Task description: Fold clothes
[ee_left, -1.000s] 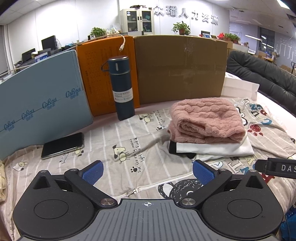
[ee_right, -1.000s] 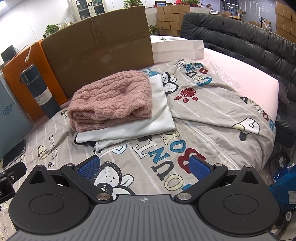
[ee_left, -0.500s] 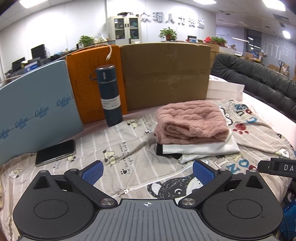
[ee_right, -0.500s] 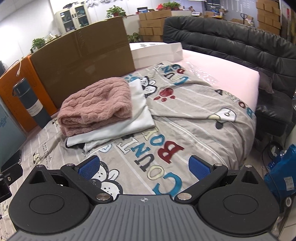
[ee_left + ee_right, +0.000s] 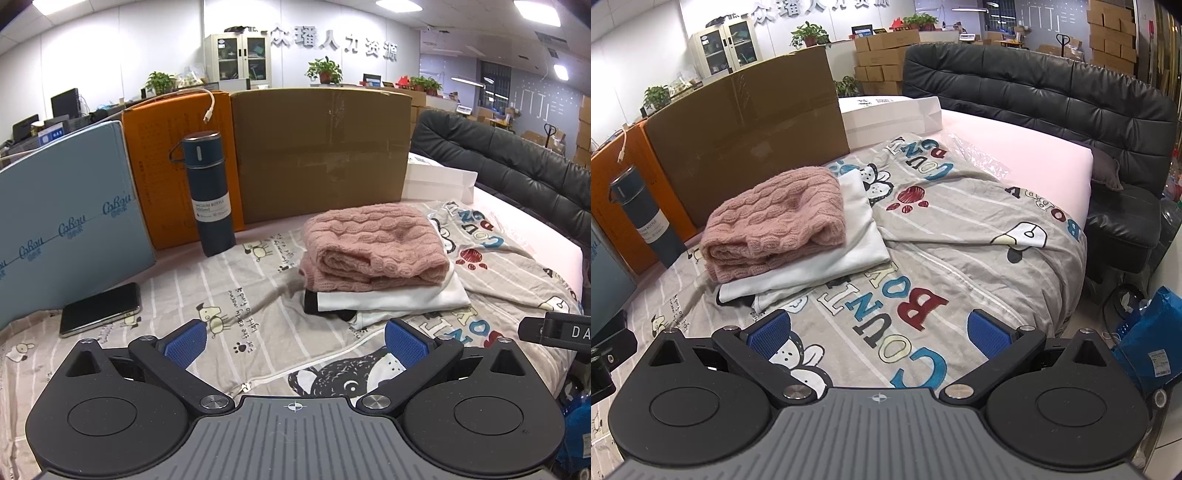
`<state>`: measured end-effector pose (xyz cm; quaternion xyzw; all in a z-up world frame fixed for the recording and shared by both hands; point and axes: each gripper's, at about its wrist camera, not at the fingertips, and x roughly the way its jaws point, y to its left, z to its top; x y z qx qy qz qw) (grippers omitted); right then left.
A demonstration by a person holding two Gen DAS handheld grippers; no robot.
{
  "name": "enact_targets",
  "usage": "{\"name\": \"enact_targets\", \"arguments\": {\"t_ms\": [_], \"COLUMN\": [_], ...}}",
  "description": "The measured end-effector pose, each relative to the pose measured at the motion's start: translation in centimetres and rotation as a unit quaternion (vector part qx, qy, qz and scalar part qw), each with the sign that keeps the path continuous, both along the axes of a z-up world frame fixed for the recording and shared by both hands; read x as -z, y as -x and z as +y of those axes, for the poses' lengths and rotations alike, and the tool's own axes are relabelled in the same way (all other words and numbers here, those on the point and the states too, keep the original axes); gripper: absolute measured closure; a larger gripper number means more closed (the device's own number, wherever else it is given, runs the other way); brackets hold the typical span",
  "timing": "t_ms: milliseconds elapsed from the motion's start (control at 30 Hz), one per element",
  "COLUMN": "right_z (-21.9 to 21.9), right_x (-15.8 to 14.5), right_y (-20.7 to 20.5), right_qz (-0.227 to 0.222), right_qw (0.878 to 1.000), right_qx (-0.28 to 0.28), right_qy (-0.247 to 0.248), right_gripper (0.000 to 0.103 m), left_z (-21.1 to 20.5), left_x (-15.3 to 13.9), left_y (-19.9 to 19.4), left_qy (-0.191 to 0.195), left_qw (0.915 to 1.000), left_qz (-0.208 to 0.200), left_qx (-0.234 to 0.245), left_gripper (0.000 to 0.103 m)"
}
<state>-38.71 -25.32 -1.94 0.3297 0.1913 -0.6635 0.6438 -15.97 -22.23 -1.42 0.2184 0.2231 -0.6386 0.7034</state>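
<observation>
Our left gripper (image 5: 295, 338) hangs with its blue pads spread wide and nothing between them, and our right gripper (image 5: 879, 332) is the same: apart, empty, off the fabric. Ahead of both lies the printed sheet (image 5: 960, 258), and on it the stack: the pink knit sweater (image 5: 373, 245) folded on top of the white garment (image 5: 399, 299), which lies flat beneath it with a dark trim showing at its near left corner.

We judge the folding largely done, so the risk is in disturbing it. If we reach back in and catch the white edge alone, the sweater could slide off and unroll. A low pass could also snag the loose sheet and drag the whole stack. On the left, the phone (image 5: 99, 308) and the upright blue bottle (image 5: 210, 192) stand near enough to be knocked by a wide sweep.

Against 1.0 s ago, both cameras sit farther back and higher; the stack looks smaller, and its shape is unchanged.
</observation>
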Motion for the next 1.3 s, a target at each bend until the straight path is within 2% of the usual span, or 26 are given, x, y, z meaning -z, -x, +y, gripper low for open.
{"name": "enact_targets", "arguments": {"t_ms": [533, 1300], "right_z": [-1.3, -1.5], "right_x": [0.1, 0.2], "right_y": [-1.7, -1.7], "right_qz": [0.017, 0.020], "right_qw": [1.000, 1.000], "right_qx": [-0.016, -0.018], "right_qy": [-0.008, -0.013], "right_gripper": [0.000, 0.000], "left_z": [-0.7, -0.7], "left_x": [0.5, 0.4], "left_y": [-1.4, -1.6], "left_qy": [-0.007, -0.006], "left_qw": [0.9999, 0.9998], "left_qz": [0.009, 0.014], "left_qx": [-0.011, -0.010], "left_gripper": [0.000, 0.000]}}
